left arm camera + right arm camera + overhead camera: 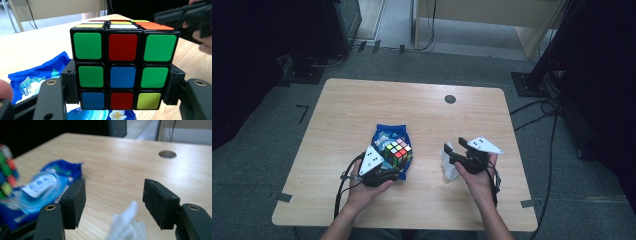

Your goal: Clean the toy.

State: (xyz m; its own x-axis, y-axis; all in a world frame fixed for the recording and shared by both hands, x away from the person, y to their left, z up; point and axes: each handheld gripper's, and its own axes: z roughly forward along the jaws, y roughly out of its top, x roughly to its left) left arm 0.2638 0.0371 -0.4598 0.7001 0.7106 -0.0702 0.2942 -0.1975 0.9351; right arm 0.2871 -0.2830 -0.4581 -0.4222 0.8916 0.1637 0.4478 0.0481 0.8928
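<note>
A scrambled Rubik's cube (pixel 122 70) sits between the pads of my left gripper (pixel 122 86), which press on its two sides; green, red, blue and yellow stickers face the camera. In the high view the cube (pixel 398 151) is held just above a blue wet-wipe packet (pixel 389 137), with the left gripper (pixel 395 164) on its near side. My right gripper (pixel 113 200) stands open over the table. A white wipe (pixel 128 226) lies low between its jaws, touching neither pad. In the high view that wipe (pixel 449 168) hangs under the right gripper (pixel 454 146).
The light wooden table (pixel 422 210) has a round cable hole (pixel 450 99) at the back right. The blue packet (pixel 42 187) lies to the left in the right gripper view. Dark stands and cables ring the table on the grey floor.
</note>
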